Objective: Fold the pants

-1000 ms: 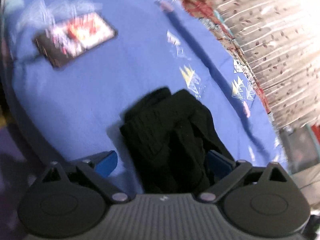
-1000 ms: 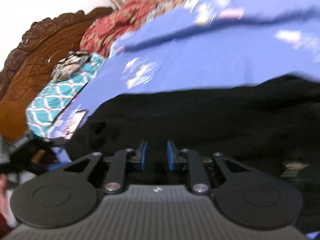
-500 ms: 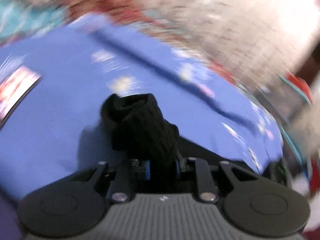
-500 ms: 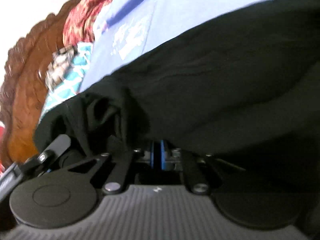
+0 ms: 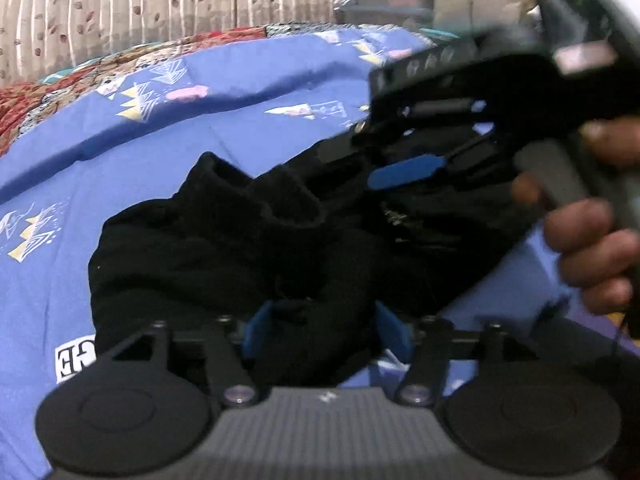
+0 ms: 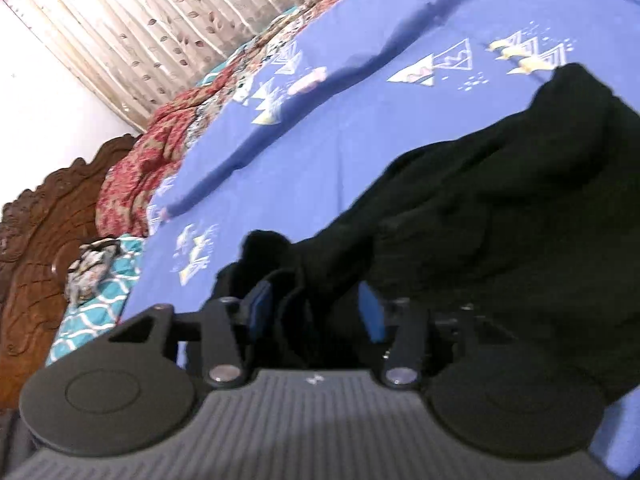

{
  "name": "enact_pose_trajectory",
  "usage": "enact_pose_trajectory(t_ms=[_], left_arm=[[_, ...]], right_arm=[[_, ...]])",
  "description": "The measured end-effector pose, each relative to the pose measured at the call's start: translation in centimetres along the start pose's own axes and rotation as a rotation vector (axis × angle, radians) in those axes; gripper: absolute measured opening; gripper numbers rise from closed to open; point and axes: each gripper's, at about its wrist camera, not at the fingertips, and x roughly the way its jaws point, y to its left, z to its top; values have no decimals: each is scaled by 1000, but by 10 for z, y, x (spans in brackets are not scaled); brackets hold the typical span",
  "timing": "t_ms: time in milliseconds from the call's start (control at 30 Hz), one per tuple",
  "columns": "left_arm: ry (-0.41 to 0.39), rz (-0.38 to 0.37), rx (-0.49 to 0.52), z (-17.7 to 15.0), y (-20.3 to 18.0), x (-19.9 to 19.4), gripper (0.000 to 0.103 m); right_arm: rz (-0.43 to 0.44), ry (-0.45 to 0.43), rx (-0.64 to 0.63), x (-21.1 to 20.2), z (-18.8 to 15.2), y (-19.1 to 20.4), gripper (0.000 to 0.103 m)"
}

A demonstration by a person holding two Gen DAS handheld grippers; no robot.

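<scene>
The black pants (image 5: 224, 256) lie bunched in a heap on the blue bedsheet (image 5: 152, 152). My left gripper (image 5: 326, 326) is open, with its blue pads on either side of a fold of the pants. My right gripper (image 6: 316, 308) is open too, and black cloth lies between its pads. The right gripper also shows in the left wrist view (image 5: 408, 168), held by a hand just above the far side of the heap. In the right wrist view the pants (image 6: 500, 216) spread to the right.
A red patterned quilt (image 6: 136, 168) and a teal pillow (image 6: 92, 304) lie at the bed's far side by a carved wooden headboard (image 6: 28, 264). A leaf-print curtain (image 5: 160, 4) hangs behind the bed. A printed label (image 5: 74, 362) shows on the sheet at left.
Both grippers were shut on the pants half a second ago and have now opened. The pants have dropped into a heap on the sheet, and the two grippers have come close together.
</scene>
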Motion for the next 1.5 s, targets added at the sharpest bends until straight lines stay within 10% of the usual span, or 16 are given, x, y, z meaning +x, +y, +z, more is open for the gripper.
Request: enact_pose_trajectory(t_ms=[233,267,300,533,733,933,1133,1300,1500], left_arm=[[-91,-110,-251,-8,54,-62,77],[-96,-94,-297,-10,63,-67,77],[-98,-81,-343,-13,72,-70,77],[-104,-44,-539,-17,111,-67,72],[-76,-58,-482,-1,96,-47,70],[-78,-107,-375,45,70,-21,64],[53,-159,-364,81,55,47,13],[209,-115,-307,80,31,109,10],[255,-101,-374,77,38,126,6]], right_arm=[[81,82,-51,40,-6,18,74],[48,118,-63,51,-9,22,64],[6,148,-78,63,-11,28,31],[28,-64,-308,14,-27,61,23],[-137,49,-238,36,-44,19,38],[-57,-163,-239,-12,0,13,42],[-240,-261,-159,-45,17,-49,41],[-371,-340,24,-65,29,-107,45],[-337,-332,73,-66,35,-143,59]])
